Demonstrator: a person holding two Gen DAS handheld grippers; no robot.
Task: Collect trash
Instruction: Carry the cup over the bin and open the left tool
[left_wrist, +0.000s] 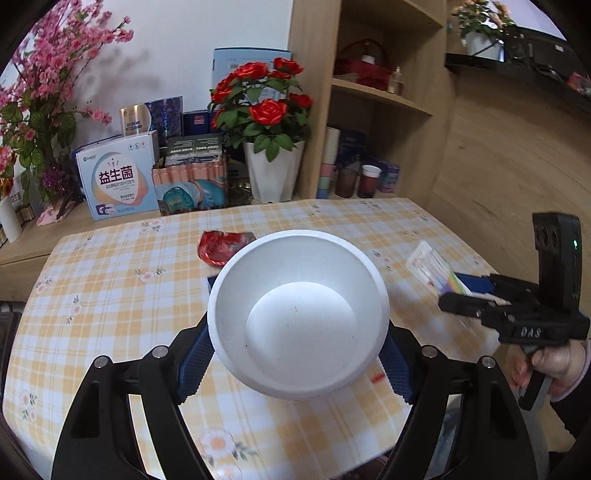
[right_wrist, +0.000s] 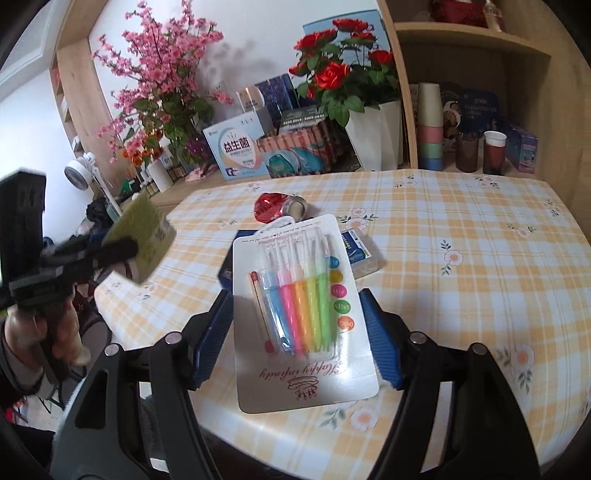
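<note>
A checked tablecloth (left_wrist: 110, 295) covers the table before wooden shelves. The left gripper (left_wrist: 295, 354) clamps a white bowl (left_wrist: 298, 314); the right gripper (right_wrist: 295, 332) pinches a pen pack (right_wrist: 303, 314). A crushed red can (right_wrist: 271, 206), seemingly foil, lies at twelve o'clock beyond both.

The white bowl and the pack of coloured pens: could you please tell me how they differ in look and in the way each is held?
The white bowl is round, deep, plain and empty; the pack of coloured pens is a flat printed card under a clear blister. The left gripper clamps the bowl by its sides; the right gripper pinches the pack by its long edges. Both are lifted clear of the checked tablecloth.
</note>
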